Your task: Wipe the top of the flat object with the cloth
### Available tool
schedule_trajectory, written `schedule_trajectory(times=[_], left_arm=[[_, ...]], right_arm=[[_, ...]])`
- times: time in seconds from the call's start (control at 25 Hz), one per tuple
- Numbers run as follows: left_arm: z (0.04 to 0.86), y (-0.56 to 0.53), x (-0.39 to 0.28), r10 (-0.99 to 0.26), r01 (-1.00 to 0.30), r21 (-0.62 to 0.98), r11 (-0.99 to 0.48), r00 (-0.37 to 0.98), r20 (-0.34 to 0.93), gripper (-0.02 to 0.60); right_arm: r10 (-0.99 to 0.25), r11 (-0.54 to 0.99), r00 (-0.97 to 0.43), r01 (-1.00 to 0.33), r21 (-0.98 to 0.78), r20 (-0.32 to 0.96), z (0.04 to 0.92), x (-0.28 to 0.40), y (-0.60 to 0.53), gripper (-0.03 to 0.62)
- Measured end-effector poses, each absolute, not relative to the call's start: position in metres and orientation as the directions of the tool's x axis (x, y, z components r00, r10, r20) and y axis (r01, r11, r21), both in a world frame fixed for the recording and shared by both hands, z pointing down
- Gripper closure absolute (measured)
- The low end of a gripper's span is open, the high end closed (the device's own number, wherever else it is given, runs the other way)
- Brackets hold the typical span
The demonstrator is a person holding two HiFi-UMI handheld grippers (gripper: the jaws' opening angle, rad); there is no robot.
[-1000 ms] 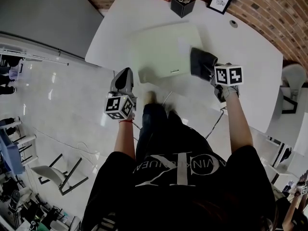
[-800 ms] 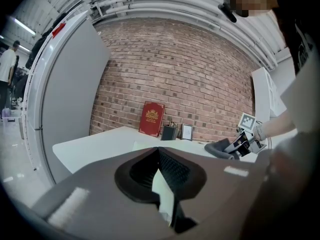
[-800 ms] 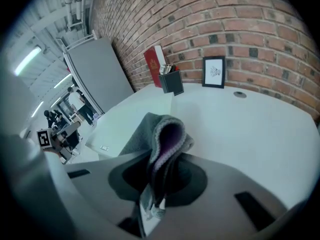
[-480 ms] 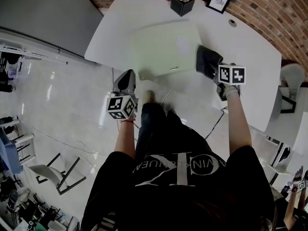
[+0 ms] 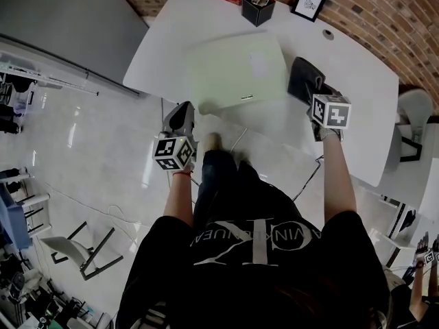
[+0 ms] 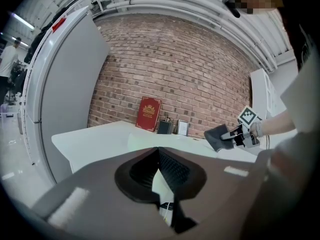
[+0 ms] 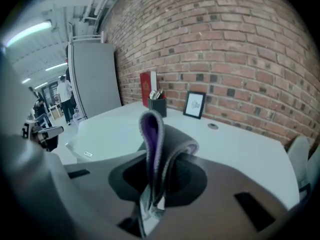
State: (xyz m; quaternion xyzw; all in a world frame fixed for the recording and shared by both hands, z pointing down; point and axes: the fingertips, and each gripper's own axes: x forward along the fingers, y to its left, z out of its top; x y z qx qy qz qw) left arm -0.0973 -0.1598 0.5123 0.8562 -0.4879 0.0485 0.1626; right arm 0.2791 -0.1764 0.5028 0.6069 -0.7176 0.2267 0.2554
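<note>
Brick wall (image 5: 384, 12) at the back, white tabletop (image 5: 350, 60) in front of you. R gripper (image 5: 317, 96) is clamped on a dark grey soft cloth w/ purple lining (image 7: 162, 144), which is folded over and stands up between the jaws. The cloth sits over bare table just beside the right edge of the pale green flat slab (image 5: 236, 67), not on it. L gripper (image 5: 181, 115) is pressed together w/ nothing in it, off the table's near edge, over the floor. The cloth looks limp & light and prob. bunches if dragged by one fold, so press it flat. The slab looks thin, stiff, light and may skid on the smooth top; steady its near edge w/ L.
</note>
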Motion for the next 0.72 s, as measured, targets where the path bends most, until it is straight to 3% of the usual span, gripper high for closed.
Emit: schedule_trajectory(times=[0.24,0.72], left_arm=[[0.493,-0.161,-0.103,-0.843,-0.865,0.214,-0.455,0.495,0.209,0.569],[0.418,-0.168,-0.123,-0.889,-0.886,0.158,-0.435,0.451,0.078,0.571]], right_arm=[[-0.862,0.170,-0.142,-0.985,0.014,0.486,0.453,0.269,-0.184,0.534],[-0.938,0.218,-0.196,-0.975,0.046,0.287,0.383,0.230,-0.173,0.534]])
